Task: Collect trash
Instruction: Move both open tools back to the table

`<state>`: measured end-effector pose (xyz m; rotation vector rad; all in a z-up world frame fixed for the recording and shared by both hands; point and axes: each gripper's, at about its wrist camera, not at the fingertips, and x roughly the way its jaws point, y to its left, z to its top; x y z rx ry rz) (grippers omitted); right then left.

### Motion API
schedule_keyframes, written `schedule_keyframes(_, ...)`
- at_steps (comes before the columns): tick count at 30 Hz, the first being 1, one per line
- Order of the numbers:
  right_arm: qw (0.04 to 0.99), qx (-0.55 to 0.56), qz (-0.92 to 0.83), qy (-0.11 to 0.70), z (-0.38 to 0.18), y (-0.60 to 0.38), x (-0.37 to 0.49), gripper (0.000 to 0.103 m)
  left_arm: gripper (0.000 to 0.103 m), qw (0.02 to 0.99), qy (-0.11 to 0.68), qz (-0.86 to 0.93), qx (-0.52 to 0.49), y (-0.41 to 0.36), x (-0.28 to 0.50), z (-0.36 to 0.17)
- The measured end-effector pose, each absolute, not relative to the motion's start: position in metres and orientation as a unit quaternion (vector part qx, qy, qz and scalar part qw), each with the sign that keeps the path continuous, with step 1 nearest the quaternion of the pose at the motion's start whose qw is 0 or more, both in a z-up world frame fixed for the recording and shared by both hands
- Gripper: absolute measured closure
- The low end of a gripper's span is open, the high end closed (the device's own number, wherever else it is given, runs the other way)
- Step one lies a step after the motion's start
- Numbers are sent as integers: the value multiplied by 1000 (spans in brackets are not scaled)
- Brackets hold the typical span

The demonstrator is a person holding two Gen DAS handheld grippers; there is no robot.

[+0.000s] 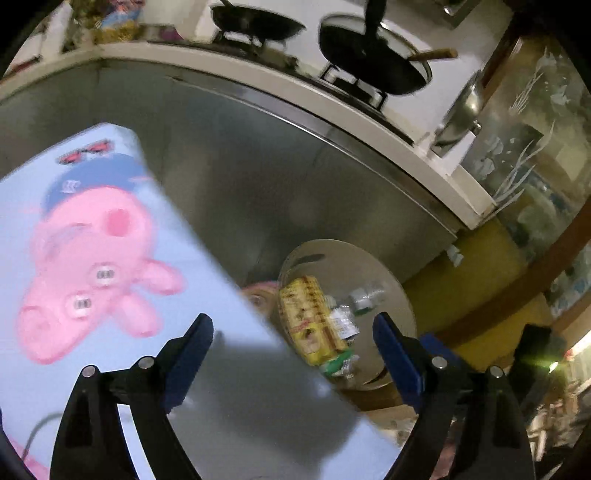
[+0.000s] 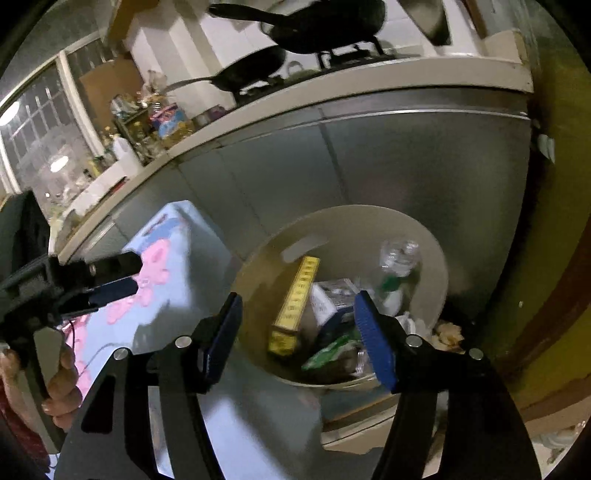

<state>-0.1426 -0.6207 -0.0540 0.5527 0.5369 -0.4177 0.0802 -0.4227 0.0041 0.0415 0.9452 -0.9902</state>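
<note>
A round beige trash bin (image 2: 424,236) stands on the floor against a steel cabinet. Inside lie a yellow box (image 2: 295,302), a clear plastic bottle (image 2: 399,258), a blue-white carton (image 2: 332,302) and a green wrapper (image 2: 325,354). My right gripper (image 2: 301,339) is open and empty just above the bin's near rim. My left gripper (image 1: 293,358) is open and empty over the edge of a light-blue table (image 1: 92,258) with a pink pig print, left of the bin (image 1: 391,295). The left gripper also shows in the right wrist view (image 2: 118,277).
A steel cabinet front (image 2: 369,166) rises behind the bin under a white counter (image 2: 369,85) with black pans (image 2: 317,22) on a stove. A yellow wall (image 2: 554,258) lies to the right. Crumpled scraps (image 2: 448,332) lie on the floor beside the bin.
</note>
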Motion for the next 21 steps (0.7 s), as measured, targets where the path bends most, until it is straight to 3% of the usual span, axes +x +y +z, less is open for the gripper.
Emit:
schedule_keyframes(8, 922, 251, -112, 272, -28, -551, -95, 52, 18, 858, 359, -366, -13, -276, 94, 39)
schedule_keyframes(15, 914, 228, 33, 333, -23, -433, -12, 52, 16, 938, 298, -178, -6, -107, 106, 54)
schedule_keyframes(18, 898, 222, 97, 368, -24, -371, 35, 50, 10, 955, 288, -66, 25, -47, 119, 44)
schedule_keyframes(21, 898, 186, 112, 384, -23, -314, 76, 39, 5, 954, 295, 7, 53, -7, 134, 26)
